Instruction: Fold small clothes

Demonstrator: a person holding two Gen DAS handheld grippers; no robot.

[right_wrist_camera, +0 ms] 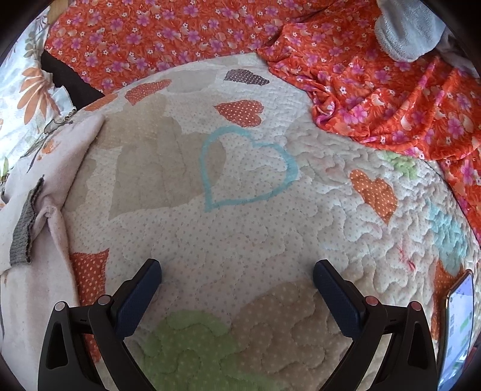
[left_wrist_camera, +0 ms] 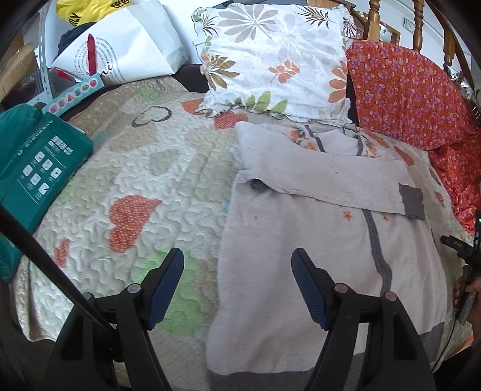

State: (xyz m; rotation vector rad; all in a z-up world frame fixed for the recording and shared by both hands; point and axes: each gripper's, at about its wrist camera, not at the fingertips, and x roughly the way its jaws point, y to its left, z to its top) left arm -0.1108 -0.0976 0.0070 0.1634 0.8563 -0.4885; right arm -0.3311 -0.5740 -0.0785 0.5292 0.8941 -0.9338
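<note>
A small pale pink sweater [left_wrist_camera: 315, 240] with grey trim lies flat on the quilted heart-print bedspread [left_wrist_camera: 144, 168]. One sleeve [left_wrist_camera: 330, 177] is folded across its chest, grey cuff to the right. My left gripper [left_wrist_camera: 237, 255] hovers open over the sweater's left edge, nothing between its fingers. In the right wrist view only the sweater's side and a grey cuff [right_wrist_camera: 24, 222] show at the far left. My right gripper [right_wrist_camera: 237, 267] hangs open above bare bedspread [right_wrist_camera: 240, 228], to the right of the sweater. Its black body and a hand [left_wrist_camera: 466, 282] show at the left wrist view's right edge.
A floral pillow [left_wrist_camera: 270, 57] and orange flowered fabric [left_wrist_camera: 415, 96] lie behind the sweater. A teal box [left_wrist_camera: 33, 171] and white bag [left_wrist_camera: 126, 48] sit at the left. A lit phone [right_wrist_camera: 460, 330] lies at the right; a grey fleece item [right_wrist_camera: 405, 27] is top right.
</note>
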